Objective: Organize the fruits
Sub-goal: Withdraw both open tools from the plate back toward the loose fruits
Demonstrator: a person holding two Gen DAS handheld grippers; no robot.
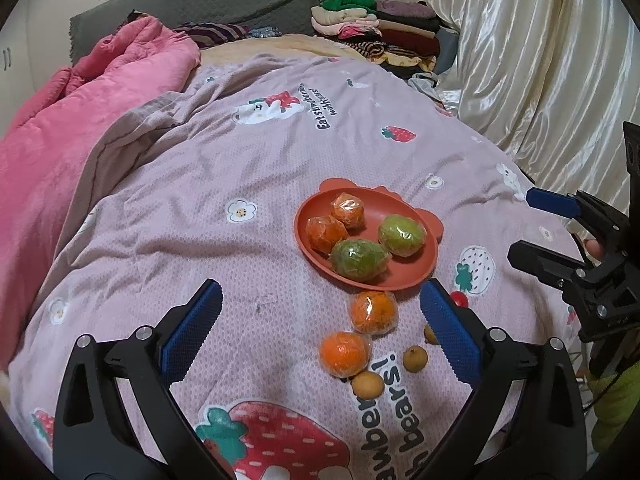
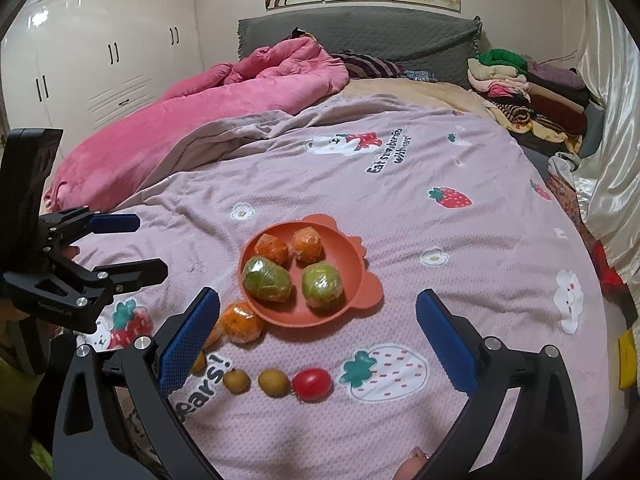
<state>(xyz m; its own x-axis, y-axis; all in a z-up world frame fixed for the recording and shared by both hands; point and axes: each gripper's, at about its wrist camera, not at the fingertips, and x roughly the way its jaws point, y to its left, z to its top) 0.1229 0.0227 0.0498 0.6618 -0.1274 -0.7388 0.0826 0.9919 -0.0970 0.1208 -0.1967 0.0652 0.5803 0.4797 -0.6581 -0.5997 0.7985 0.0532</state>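
An orange bear-eared plate on the bed holds two wrapped oranges and two wrapped green fruits. Two wrapped oranges lie in front of the plate. Small yellow-brown fruits and a red tomato lie nearer. My left gripper is open and empty, above the loose oranges. My right gripper is open and empty, above the small fruits. Each gripper shows at the edge of the other's view.
The fruits lie on a pink strawberry-print quilt. A pink duvet is bunched at the far left. Folded clothes are stacked at the far right by a cream curtain. White wardrobes stand at the left.
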